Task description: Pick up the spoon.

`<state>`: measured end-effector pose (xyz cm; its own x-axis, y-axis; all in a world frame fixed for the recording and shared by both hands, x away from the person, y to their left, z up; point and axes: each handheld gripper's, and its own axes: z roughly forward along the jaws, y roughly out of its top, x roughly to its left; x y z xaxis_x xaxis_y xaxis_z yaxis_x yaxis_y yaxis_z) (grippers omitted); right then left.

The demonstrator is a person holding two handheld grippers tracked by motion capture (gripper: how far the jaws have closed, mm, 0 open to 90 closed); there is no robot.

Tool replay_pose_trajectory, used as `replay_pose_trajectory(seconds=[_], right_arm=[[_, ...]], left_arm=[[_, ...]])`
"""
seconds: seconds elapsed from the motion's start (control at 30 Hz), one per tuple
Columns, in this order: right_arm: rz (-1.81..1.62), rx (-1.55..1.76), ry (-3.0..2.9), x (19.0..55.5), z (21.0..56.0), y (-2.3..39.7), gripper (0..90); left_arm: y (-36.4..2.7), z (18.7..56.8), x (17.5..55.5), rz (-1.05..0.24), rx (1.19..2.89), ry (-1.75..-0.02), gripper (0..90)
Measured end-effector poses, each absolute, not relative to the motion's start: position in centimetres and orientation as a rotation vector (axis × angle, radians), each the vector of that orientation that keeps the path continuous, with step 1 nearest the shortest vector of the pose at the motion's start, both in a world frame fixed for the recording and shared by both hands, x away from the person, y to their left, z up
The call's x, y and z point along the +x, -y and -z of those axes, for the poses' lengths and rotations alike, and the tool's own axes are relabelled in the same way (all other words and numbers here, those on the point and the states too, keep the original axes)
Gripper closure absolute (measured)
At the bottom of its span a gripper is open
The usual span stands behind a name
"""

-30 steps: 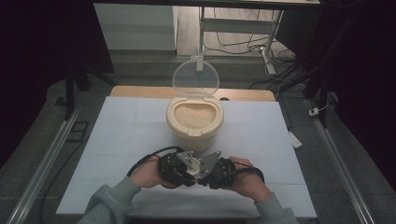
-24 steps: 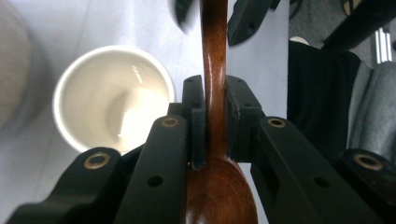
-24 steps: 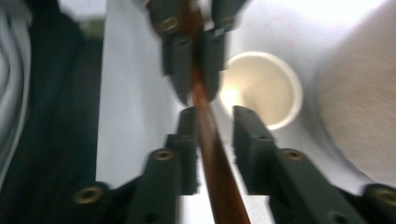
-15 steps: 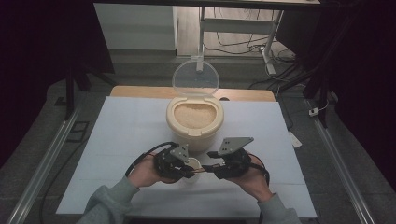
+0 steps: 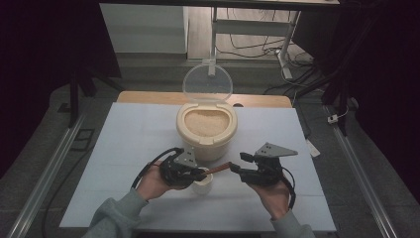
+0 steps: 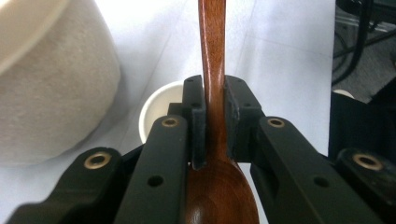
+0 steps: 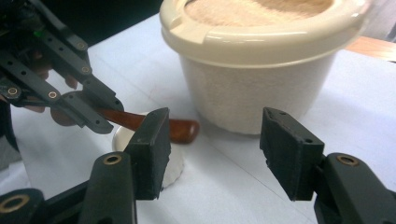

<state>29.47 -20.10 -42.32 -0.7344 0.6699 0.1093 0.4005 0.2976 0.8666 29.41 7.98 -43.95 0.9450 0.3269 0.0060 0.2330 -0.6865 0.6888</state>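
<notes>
A brown wooden spoon (image 6: 213,56) is clamped at its neck by my left gripper (image 6: 214,93), which is shut on it; the spoon's bowl lies near the camera. In the high view the left gripper (image 5: 197,173) holds the spoon (image 5: 218,169) level over a small white cup (image 5: 203,185), handle pointing right. My right gripper (image 5: 236,167) sits just off the handle's tip, open. In the right gripper view its jaws (image 7: 217,135) stand wide apart, with the spoon's handle end (image 7: 182,130) and the cup (image 7: 122,136) ahead of the left jaw.
A cream rice container (image 5: 206,128) full of grain stands behind the cup, its clear lid (image 5: 207,82) hinged upright. It looms close in the right gripper view (image 7: 252,60) and at the left in the left gripper view (image 6: 46,79). The white tabletop (image 5: 124,139) spreads on both sides.
The two grippers were pressed together in front of the container. The right one has since drawn away to the right and stands open; the spoon has stayed in the left gripper over the cup.
</notes>
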Motion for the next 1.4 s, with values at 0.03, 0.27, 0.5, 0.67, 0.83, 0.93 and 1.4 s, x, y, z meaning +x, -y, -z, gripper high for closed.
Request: replay_pose_trajectory(seconds=[0.03, 0.27, 0.5, 0.67, 0.83, 0.93, 1.4], right_arm=[[-1.428, 0.986, -2.266, 29.3, 42.4, 20.3, 43.0], [-1.459, 1.047, -2.236, 29.0, 42.8, 20.5, 39.1], [-1.503, 1.075, -2.233, 28.9, 43.3, 19.5, 35.0], [-1.535, 1.08, -2.236, 28.9, 43.5, 19.1, 35.6], [-1.556, 1.081, -2.237, 28.8, 43.8, 18.7, 40.7], [-1.572, 1.075, -2.26, 28.8, 44.0, 18.4, 47.4], [-1.751, 1.107, -2.195, 28.6, 43.8, 18.9, 65.7]], left_arm=[[-8.0, 43.9, 29.4, -0.169, 2.347, -0.396, 79.2], [-8.0, 43.9, 29.2, -0.225, 2.309, -0.416, 79.2], [-7.7, 43.8, 28.7, -0.273, 2.279, -0.417, 79.2], [-7.3, 43.9, 28.5, -0.286, 2.269, -0.407, 79.2], [-6.9, 43.9, 28.2, -0.295, 2.266, -0.392, 79.2], [-6.8, 43.9, 28.1, -0.296, 2.272, -0.382, 79.2], [-6.7, 44.0, 28.0, -0.32, 2.284, -0.379, 79.6]])
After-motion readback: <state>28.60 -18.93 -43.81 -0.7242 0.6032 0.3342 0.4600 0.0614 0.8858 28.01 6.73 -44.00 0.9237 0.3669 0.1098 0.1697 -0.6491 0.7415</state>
